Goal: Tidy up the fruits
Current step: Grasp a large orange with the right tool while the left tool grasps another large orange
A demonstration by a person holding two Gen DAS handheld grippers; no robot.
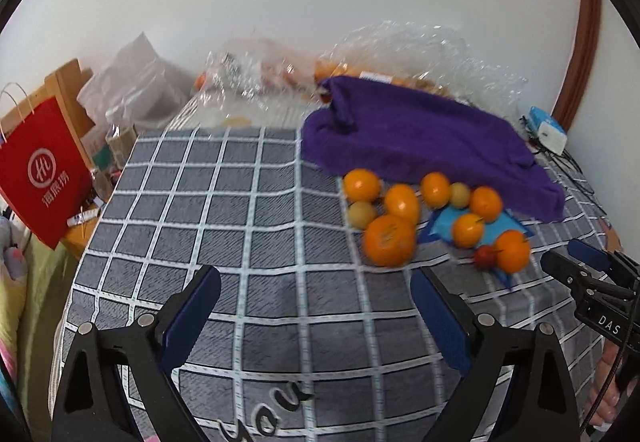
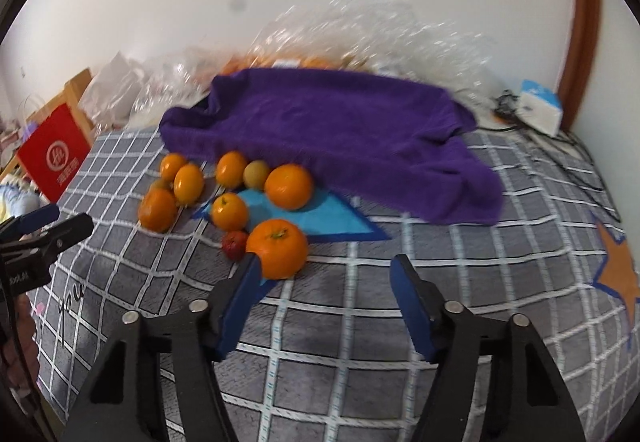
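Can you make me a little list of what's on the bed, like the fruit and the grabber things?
surface: grey checked blanket
fruit: oranges and smaller yellowish fruits in a loose pile, plus one small red fruit
behind the fruit: purple towel
left gripper: open, holding nothing
right gripper: open, nothing between its pads, nearest orange just ahead
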